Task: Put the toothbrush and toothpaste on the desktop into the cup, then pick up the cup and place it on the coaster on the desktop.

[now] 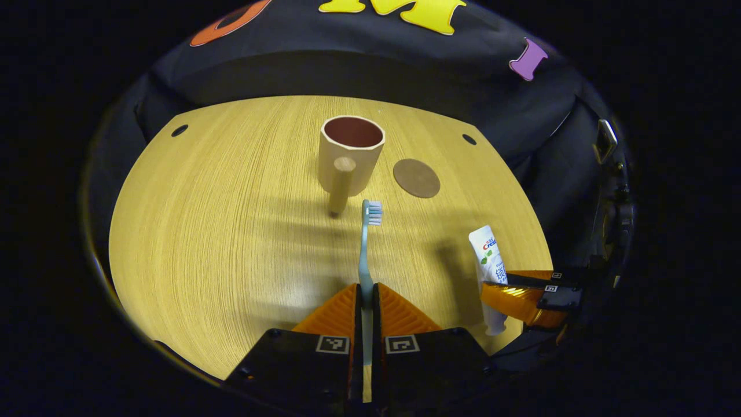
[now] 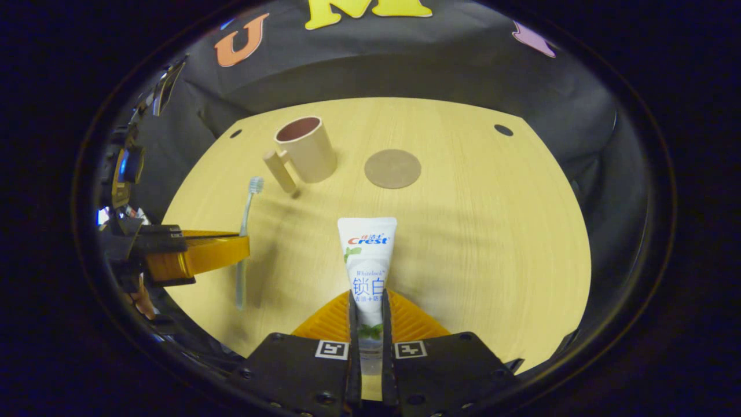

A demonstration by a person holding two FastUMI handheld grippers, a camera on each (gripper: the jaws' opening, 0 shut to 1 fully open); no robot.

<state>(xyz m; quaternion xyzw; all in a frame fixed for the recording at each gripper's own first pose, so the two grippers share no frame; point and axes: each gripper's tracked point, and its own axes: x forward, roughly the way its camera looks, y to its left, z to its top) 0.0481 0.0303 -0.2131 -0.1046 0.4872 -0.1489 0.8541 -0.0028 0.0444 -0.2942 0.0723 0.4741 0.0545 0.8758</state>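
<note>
Both tongs are closed on their loads: the left gripper [image 1: 366,295] pinches the toothbrush [image 1: 366,243] low on its slim plastic handle, and the right gripper [image 2: 369,307] squeezes the toothpaste [image 2: 366,255] near its cap end, the flat crimped end pointing away. Each item runs straight out along its gripper's fingers, long axis aimed across the desktop [image 1: 220,243] toward the far side, bristle head leading on the brush. In the left gripper view the cup [image 1: 350,153] stands upright almost dead ahead of the brush tip, a little to its left and farther off, so the left hand looks the nearer and better lined up; I judge the brush only needs to tilt head-up or head-down and travel forward over the rim. From the right gripper view the cup sits ahead and to the left of the tube, well apart from it, so that hand would have to swing leftward. The cup is a matte, pale, faceted beaker with a dark reddish inside and a thick peg-like handle [image 1: 341,184] slanting down to the wood. Just to its right lies the coaster [image 1: 416,178], a thin brown disc, flat, apart from the cup. The desktop is light wood with fine straight grain. The tube is glossy, soft-sided and white, likely to dent under the grip.
</note>
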